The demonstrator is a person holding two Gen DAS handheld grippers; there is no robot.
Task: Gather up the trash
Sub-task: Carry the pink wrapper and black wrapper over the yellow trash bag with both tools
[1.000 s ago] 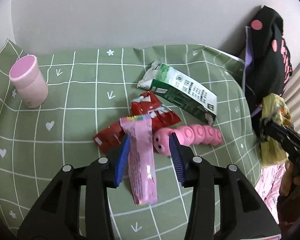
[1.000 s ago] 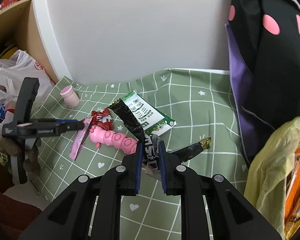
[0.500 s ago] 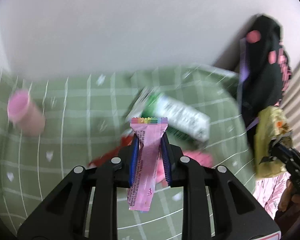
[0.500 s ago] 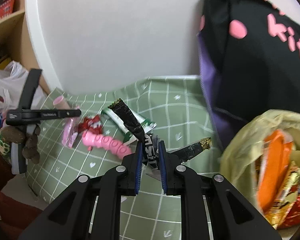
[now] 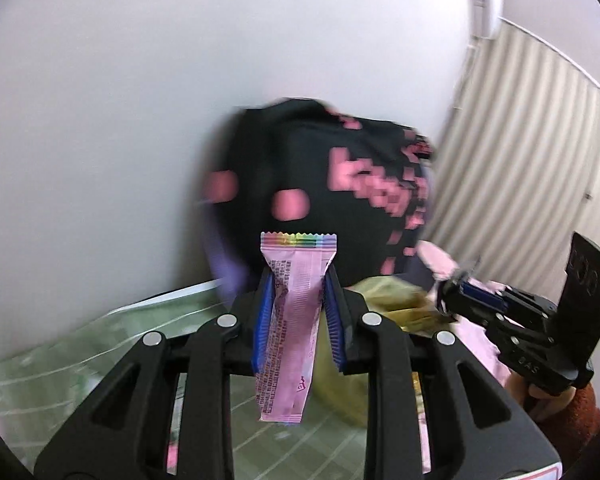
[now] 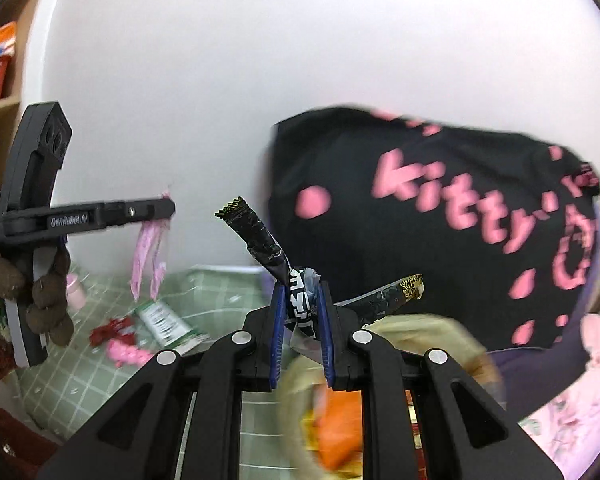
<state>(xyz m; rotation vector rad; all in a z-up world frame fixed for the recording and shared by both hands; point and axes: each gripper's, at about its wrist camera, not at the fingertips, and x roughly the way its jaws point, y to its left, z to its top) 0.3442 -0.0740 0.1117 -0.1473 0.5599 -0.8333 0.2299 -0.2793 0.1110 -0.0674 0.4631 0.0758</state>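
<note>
Pink wrapper (image 5: 294, 328) hangs upright in jaws; crumpled black wrapper (image 6: 300, 300) pinched likewise.

Home, gridded green tablecloth (image 6: 72, 380), wooden shelf (image 6: 0, 108)

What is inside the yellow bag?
The yellow bag holds an orange packet and more blurry wrappers. The right gripper covers part of it, so deeper things stay hidden.

Pink lettering "kitty" on the black bag (image 6: 440, 220); "GenRobot.AI" printed along the arm of the left gripper (image 6: 171, 208); fine print on the pink wrapper (image 5: 294, 316) illegible
</note>
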